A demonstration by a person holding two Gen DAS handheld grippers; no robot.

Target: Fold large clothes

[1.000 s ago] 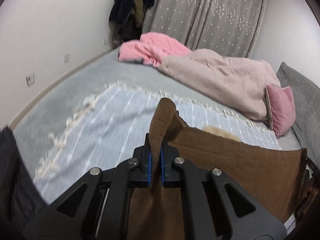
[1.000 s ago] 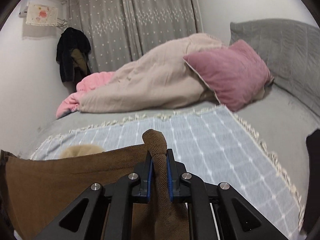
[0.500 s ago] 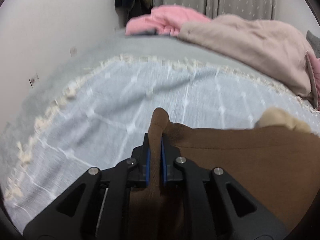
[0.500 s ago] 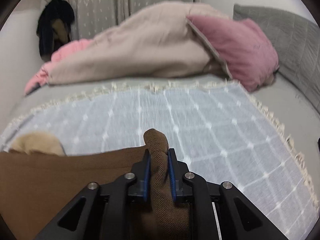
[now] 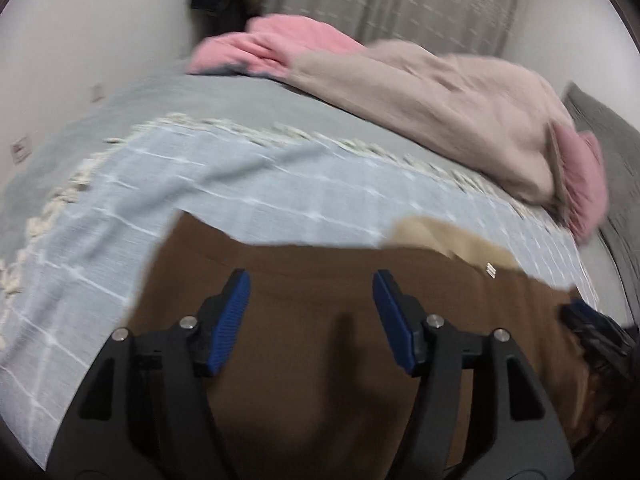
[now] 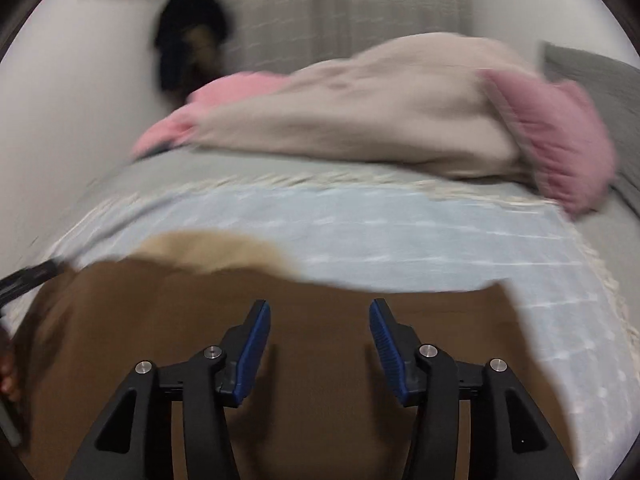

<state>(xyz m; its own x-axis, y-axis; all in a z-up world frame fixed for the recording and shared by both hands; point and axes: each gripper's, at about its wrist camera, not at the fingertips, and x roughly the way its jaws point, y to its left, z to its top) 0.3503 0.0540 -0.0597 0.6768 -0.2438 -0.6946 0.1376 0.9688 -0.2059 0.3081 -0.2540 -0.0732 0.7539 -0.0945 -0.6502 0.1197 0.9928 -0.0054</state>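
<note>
Lying flat across the pale blue checked blanket with a cream fringe [image 5: 248, 184], the large brown cloth garment [image 5: 320, 360] has its far edge spread from side to side, and a beige patch of its lining [image 5: 448, 236] shows just past that edge. The left gripper [image 5: 311, 300] hangs over the garment with its blue-padded jaws wide apart; they have just been opening, and the pads press on nothing, with only flat brown cloth below the gap. The right gripper [image 6: 319, 326] hangs the same way near the garment's other corner, its jaws likewise parted after opening just now, nothing clamped between them. From the left wrist view the right gripper appears as a dark shape at the far right edge of the cloth. Beyond the blanket, on the grey bedsheet [image 5: 224, 96], a rumpled beige duvet [image 6: 360, 120] lies heaped, with a crumpled pink blanket [image 5: 288, 48] at one end and a dusty pink cushion [image 6: 560, 140] at the other. Both views are blurred.
</note>
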